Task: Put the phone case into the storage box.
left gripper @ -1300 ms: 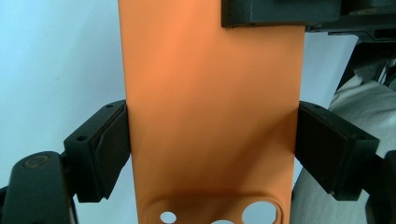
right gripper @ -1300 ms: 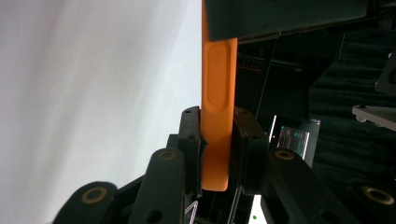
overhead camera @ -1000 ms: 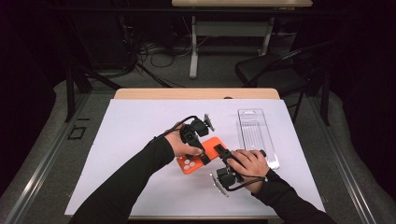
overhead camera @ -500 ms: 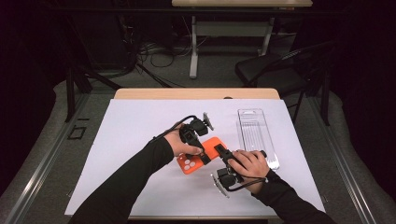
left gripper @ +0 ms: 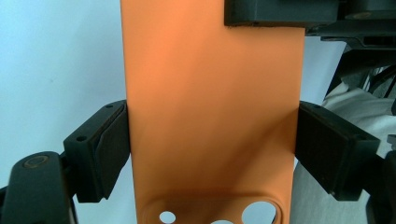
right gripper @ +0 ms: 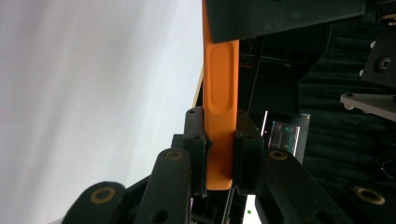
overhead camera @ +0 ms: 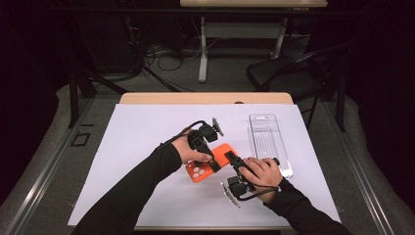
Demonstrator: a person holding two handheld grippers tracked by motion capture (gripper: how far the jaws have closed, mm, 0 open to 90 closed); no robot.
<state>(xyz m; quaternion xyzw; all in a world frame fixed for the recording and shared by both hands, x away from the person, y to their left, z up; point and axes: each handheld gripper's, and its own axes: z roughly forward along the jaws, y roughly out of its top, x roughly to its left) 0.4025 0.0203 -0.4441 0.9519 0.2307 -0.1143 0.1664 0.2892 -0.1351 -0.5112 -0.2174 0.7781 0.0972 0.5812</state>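
Both grippers clamp orange phone case (overhead camera: pixel 211 163) | right gripper (overhead camera: pixel 234 160) just tightened | positions unchanged

Table sheet (overhead camera: pixel 147 147) bright w/ overhead light, bkgd dark; close-up views soft, slightly blurred.

No words, labels, brands or numbers can be read anywhere here (the orange phone case (left gripper: pixel 210 116) is plain, without any printing).
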